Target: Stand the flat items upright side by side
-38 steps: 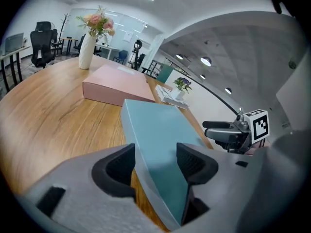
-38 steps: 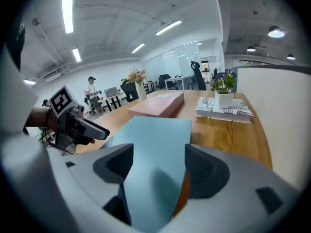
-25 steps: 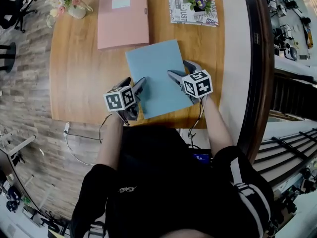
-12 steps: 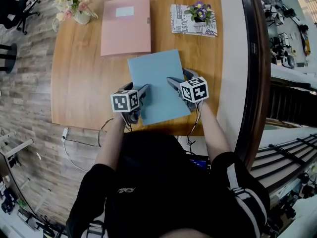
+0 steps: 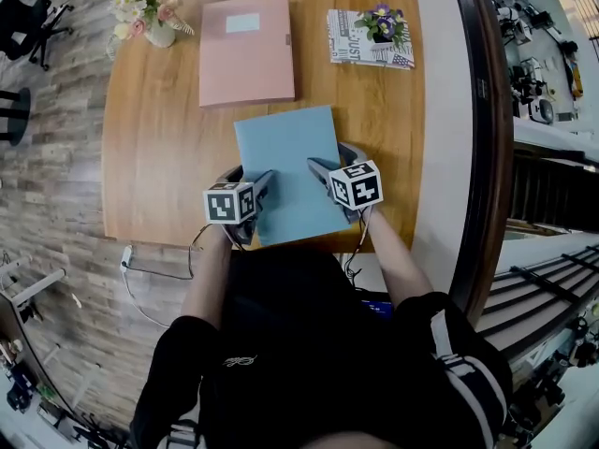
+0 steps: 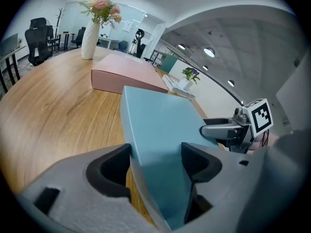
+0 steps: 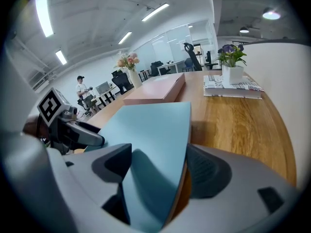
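Currently both grippers pinch the blue folder [image 5: 285, 171] over the near part of the wooden table [image 5: 159, 157]. Left gripper [image 5: 251, 178] has its 2 jaws clamped across the folder's left edge, 1 pad on the top face and 1 at the side. Right gripper [image 5: 329, 157] does the same on the right edge. In the gripper views the folder sits tilted between the pads, with wood showing under it. Pink folder [image 5: 246, 51] lies flat just beyond it, not touching. Flower vase [image 5: 150, 21] stands at the far left corner, potted plant [image 5: 382, 26] on a printed book [image 5: 360, 52] at the far right.
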